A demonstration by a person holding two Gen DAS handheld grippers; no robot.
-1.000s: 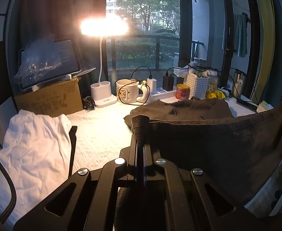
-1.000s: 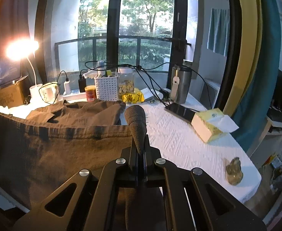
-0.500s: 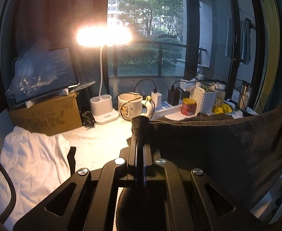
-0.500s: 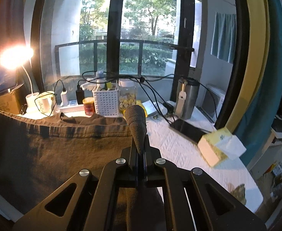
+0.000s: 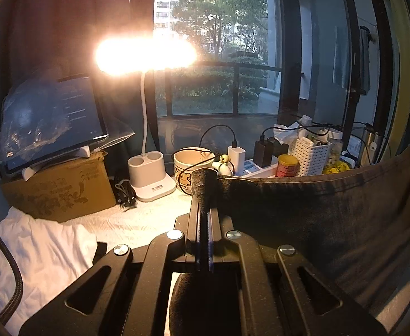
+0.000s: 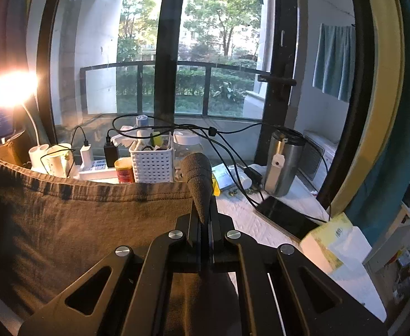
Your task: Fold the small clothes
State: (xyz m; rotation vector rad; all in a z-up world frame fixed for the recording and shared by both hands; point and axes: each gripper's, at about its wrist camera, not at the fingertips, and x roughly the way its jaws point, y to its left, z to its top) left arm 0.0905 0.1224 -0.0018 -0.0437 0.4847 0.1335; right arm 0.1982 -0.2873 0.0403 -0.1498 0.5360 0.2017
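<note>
Across the lower half of both wrist views hangs the dark brown garment [image 5: 316,224], and we hold it stretched between our two grippers by its hemmed top edge. Our left gripper [image 5: 205,179] is clamped on that edge at centre frame in the left view, its jaws pressed together with the cloth running off to the right. Our right gripper [image 6: 198,173] pinches the other end at centre frame in the right view, jaws likewise together, with the cloth spreading away to the left and down. The garment hangs in front of the table rather than lying flat on it.

At lower left of the left view we see a crumpled white garment [image 5: 42,254] lying on the white table cover [image 5: 137,221]. Behind it stands a cardboard box [image 5: 59,190] with a tablet [image 5: 53,120] propped on top, partly under clear plastic. A lit desk lamp [image 5: 146,56] glares at upper centre, and a mug [image 5: 191,168] sits just beside its base.

Just above the stretched hem in the right view we see a white basket [image 6: 151,162], a small red can [image 6: 125,173] and a power strip [image 6: 95,169]. To the right stand a steel tumbler [image 6: 283,162], a phone [image 6: 286,217] and a tissue pack [image 6: 336,243].
</note>
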